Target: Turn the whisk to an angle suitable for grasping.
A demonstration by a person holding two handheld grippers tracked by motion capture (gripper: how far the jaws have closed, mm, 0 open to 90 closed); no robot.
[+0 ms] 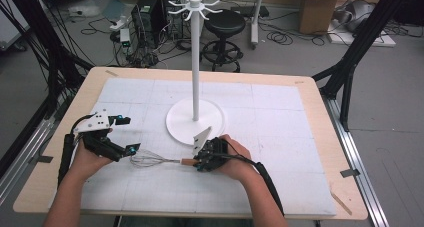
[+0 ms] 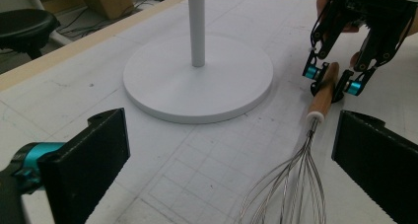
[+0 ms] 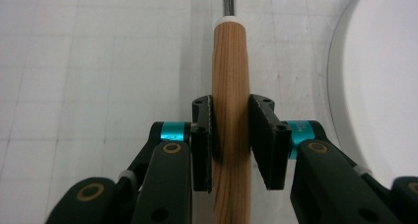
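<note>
Covering: white gridded mat [image 1: 280,152] over a pale wooden table [image 1: 320,112], scuffed grey near the middle.
Room: grey floor beyond the table with a black stool [image 1: 224,24], cables, cardboard boxes [image 1: 320,7] and black frame legs.
Stand: white pole on a round base [image 1: 180,122], just beyond the right gripper, hooked crown at the top.
Whisk: lying flat on the mat between the two grippers, wooden handle [image 3: 230,86] toward the right one, wire loops [image 2: 291,184] toward the left.
Right gripper [image 3: 230,135]: jaws pinching the handle from both sides.
Left gripper [image 1: 127,137]: jaws spread wide, wire loops between them, apparently without touching.
Cut off: handle's butt end below the right gripper view's edge; loop tips below the left gripper view's edge.
Hard to make out: wires in the high view, thin and faint against the mat.
</note>
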